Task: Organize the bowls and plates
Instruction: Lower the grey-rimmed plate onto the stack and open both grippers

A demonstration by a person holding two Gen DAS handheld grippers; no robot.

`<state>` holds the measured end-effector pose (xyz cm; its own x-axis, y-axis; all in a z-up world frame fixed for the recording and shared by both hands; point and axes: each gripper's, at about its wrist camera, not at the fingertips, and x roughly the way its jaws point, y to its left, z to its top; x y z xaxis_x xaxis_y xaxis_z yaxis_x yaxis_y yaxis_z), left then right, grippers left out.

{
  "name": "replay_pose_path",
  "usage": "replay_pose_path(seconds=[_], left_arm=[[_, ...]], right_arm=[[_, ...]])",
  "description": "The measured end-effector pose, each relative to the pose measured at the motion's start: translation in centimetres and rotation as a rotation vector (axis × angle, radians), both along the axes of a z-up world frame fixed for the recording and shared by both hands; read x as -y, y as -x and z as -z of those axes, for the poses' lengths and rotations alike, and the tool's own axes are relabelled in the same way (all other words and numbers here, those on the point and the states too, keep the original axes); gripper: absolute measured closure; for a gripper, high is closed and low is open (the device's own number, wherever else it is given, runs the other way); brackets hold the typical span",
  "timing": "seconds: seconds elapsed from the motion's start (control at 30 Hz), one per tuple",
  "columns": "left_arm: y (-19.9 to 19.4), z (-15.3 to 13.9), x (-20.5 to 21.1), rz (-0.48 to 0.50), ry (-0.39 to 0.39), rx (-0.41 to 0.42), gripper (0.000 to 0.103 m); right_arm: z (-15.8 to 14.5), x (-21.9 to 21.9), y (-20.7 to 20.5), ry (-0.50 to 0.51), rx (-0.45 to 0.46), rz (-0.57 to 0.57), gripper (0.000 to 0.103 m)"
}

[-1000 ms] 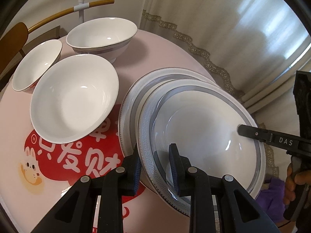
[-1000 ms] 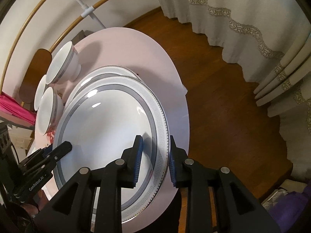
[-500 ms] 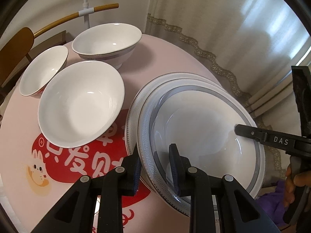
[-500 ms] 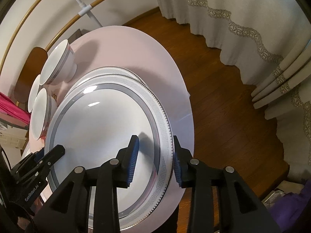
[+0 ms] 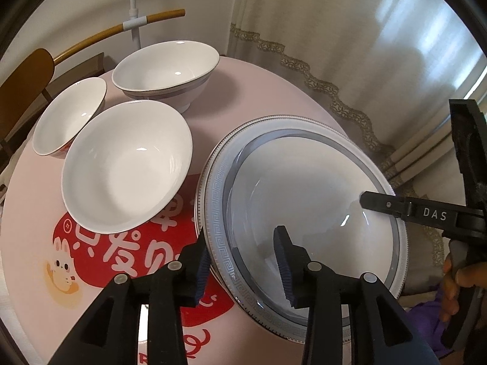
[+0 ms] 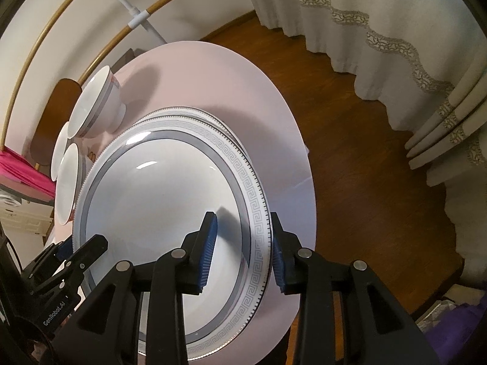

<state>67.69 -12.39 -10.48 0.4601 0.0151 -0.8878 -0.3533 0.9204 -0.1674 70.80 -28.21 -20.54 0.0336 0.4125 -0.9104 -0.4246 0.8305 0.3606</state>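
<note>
plate stacked, both grippers letting go

step: top plate (image 5: 304,200) now sits nested on the lower plate (image 5: 213,164); only a crescent of the lower rim shows past it. stacking looks done, this is the release.

left gripper (image 5: 243,261): fingers straddle the near rim of the top plate, one pad outside, one over the well. they've just been opening, and there's a visible gap to the rim on both sides, so released, not grasping.

right gripper (image 6: 243,252): same on the opposite rim, patterned border between the fingers (image 6: 208,243), gaps both sides. released too, though a light touch on the outer pad can't be ruled out.

places, relative to the plate stack:
- large bowl (image 5: 124,167) just beside it, rim near but apart
- banded bowl (image 5: 167,70) behind that, well apart from the stack
- small bowl (image 5: 70,115) furthest off, at the far edge of the surface (image 5: 258,91)
- stack itself sits close to the surface edge on the right gripper's side

contents: all three bowls empty, top plate empty.

next, my read: lift both grippers straight clear of the rim without dragging it, then go for the bowls. likely nest small into larger. the plate overhangs the lower one unevenly, so a snagged pad could slide it.
</note>
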Motion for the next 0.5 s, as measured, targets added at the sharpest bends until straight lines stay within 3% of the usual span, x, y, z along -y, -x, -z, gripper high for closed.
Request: replay_pose_path(seconds=[0.1, 0.27, 0.5], left_arm=[[0.1, 0.0, 0.1, 0.001, -0.003, -0.001, 0.068], [0.2, -0.2, 0.3, -0.003, -0.022, -0.008, 0.058], [0.4, -0.2, 0.1, -0.013, -0.021, -0.007, 0.058]], right_arm=[[0.3, 0.2, -0.1, -0.025, -0.014, 0.008, 0.070], [0.4, 0.2, -0.2, -0.056, -0.018, -0.002, 0.073], [1.1, 0.7, -0.5, -0.102, -0.045, 0.006, 0.076]])
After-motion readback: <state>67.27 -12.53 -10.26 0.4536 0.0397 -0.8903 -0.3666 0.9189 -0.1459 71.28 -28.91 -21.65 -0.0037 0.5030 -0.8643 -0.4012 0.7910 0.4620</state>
